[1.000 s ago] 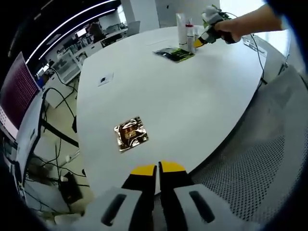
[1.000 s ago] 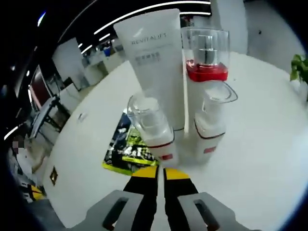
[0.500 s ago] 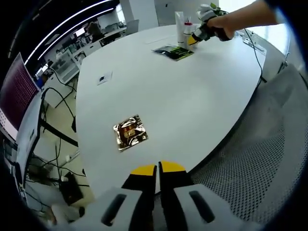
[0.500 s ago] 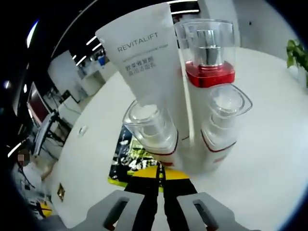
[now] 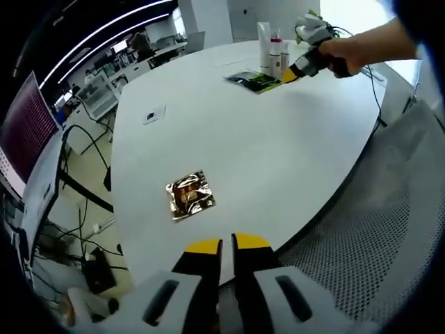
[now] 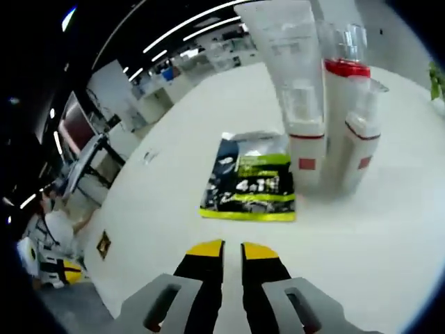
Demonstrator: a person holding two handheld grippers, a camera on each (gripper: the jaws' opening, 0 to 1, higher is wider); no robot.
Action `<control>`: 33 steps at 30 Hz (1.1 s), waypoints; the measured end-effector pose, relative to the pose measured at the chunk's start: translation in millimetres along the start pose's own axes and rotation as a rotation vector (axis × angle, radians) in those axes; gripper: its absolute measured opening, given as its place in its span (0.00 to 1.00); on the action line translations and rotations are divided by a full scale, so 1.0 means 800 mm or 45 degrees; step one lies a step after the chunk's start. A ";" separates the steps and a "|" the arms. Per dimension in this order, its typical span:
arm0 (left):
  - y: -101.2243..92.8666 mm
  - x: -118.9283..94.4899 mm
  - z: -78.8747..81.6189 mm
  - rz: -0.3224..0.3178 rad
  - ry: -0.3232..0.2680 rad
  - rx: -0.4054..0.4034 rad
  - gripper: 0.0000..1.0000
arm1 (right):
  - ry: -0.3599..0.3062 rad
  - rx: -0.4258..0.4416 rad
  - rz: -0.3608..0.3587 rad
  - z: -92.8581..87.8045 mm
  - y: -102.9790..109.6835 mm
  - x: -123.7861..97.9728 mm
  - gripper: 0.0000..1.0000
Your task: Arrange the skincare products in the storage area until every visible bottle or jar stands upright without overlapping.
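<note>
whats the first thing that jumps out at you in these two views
In the right gripper view, a tight cluster of upright skincare bottles stands on the white table, with a flat green and black sachet lying just beside them. In the left gripper view, a shiny gold sachet lies alone near the table's near edge, while a person's hand holds the right gripper by the far bottles.

The left gripper view looks from the bench [image 5: 278,153] edge toward the far bottles [image 5: 275,54]; the right gripper view faces those bottles [image 6: 327,118] closely.
</note>
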State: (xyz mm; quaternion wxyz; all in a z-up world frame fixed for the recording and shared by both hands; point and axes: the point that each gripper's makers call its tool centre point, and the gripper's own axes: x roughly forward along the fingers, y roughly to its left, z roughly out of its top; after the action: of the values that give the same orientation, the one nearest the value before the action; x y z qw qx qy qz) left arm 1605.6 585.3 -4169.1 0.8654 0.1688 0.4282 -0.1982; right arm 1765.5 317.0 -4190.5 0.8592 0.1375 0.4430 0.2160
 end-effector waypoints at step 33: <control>0.069 0.108 0.026 0.093 0.034 -0.342 0.70 | -0.158 -0.913 0.138 -0.113 0.166 -0.171 0.13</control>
State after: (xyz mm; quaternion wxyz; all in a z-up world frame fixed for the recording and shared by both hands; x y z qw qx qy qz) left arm 1694.8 606.4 -4220.2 0.8810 0.0695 0.4561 -0.1051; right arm 1588.1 369.3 -4089.1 0.8654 -0.1361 0.2782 0.3940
